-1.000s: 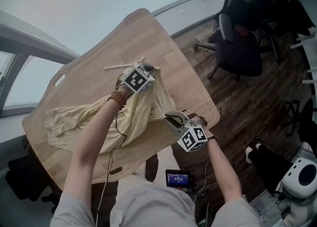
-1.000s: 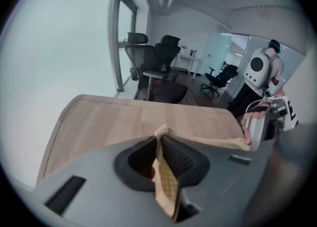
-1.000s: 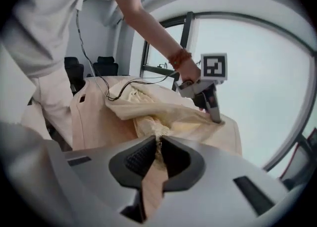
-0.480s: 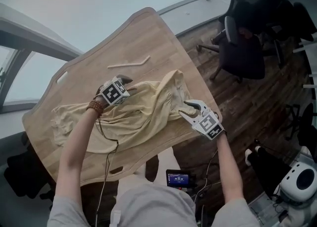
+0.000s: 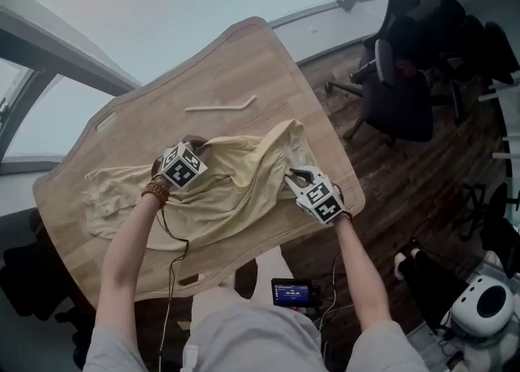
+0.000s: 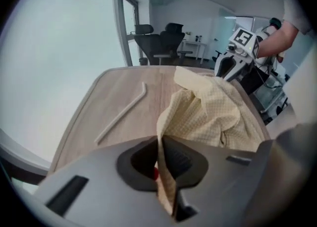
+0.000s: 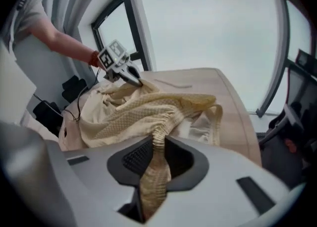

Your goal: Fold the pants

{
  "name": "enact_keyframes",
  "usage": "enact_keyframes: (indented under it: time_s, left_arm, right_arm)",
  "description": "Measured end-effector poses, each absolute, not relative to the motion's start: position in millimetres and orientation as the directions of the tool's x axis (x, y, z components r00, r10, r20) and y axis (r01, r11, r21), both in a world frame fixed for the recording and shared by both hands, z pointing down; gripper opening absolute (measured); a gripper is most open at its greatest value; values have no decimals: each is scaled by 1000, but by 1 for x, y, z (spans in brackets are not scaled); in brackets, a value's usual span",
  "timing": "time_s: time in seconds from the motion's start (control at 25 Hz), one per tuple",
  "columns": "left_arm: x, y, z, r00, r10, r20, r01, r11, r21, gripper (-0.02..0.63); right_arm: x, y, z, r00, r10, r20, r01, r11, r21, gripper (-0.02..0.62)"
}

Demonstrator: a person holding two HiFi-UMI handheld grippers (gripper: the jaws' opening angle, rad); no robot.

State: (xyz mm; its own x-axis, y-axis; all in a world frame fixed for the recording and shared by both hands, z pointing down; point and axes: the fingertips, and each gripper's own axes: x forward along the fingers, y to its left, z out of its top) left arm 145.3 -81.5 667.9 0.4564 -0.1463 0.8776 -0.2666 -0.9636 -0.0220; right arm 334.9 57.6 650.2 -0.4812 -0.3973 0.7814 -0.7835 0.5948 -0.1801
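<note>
Nearest you, your right tongs (image 5: 292,175) are closing on the gathered waistband of the pants (image 5: 231,192), which runs between their jaws near the right edge of the surface (image 5: 244,62). A little farther in, your left tongs (image 5: 196,145) are pinched tight on a thin fold of the same cream fabric. The pants lie rumpled across the middle of the surface, trailing off to your left. Beyond them a pale bent rod (image 5: 219,105) rests on the bare wood, apart from the cloth. Past the far right edge stand dark office chairs (image 5: 398,90).
</note>
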Motion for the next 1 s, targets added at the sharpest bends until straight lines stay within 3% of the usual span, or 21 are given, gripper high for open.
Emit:
enact_keyframes:
  time_s: [0.16, 0.28, 0.4, 0.44, 0.48, 0.52, 0.6, 0.76, 0.8, 1.0]
  left_arm:
    - [96, -123, 661, 382, -232, 895, -407, -911, -63, 20]
    - [61, -143, 667, 329, -245, 912, -516, -856, -44, 23]
    - [45, -143, 666, 351, -233, 907, -516, -856, -20, 162]
    - [41, -138, 665, 371, -219, 902, -503, -864, -3, 198]
    - [36, -131, 663, 392, -199, 898, -490, -871, 21, 212]
    - [29, -122, 661, 407, -174, 897, -478, -877, 47, 213]
    - [8, -104, 659, 411, -137, 901, -457, -887, 74, 213]
    - [-38, -87, 655, 405, -202, 892, -482, -876, 20, 219]
    - [-43, -87, 649, 426, -242, 872, -514, -857, 14, 219]
    - [-74, -100, 585, 591, -443, 675, -681, -722, 122, 219]
  right_arm:
    - [357, 84, 597, -581, -448, 680, -739, 640, -211, 68]
    - [385, 126, 602, -541, -368, 756, -692, 706, -152, 69]
    - [414, 166, 636, -470, -212, 857, -634, 756, -160, 98]
    - [419, 176, 639, -490, -152, 858, -616, 757, -218, 163]
    - [421, 178, 633, -535, -113, 837, -605, 742, -287, 202]
    - [422, 170, 621, -591, -109, 800, -604, 716, -349, 201]
    - [422, 127, 595, -658, -206, 724, -638, 664, -391, 206]
    - [391, 6, 597, -592, -427, 683, -751, 601, -275, 188]
    - [379, -15, 607, -582, -437, 686, -768, 573, -286, 160]
    - [336, -75, 659, -546, -391, 741, -823, 415, -388, 187]
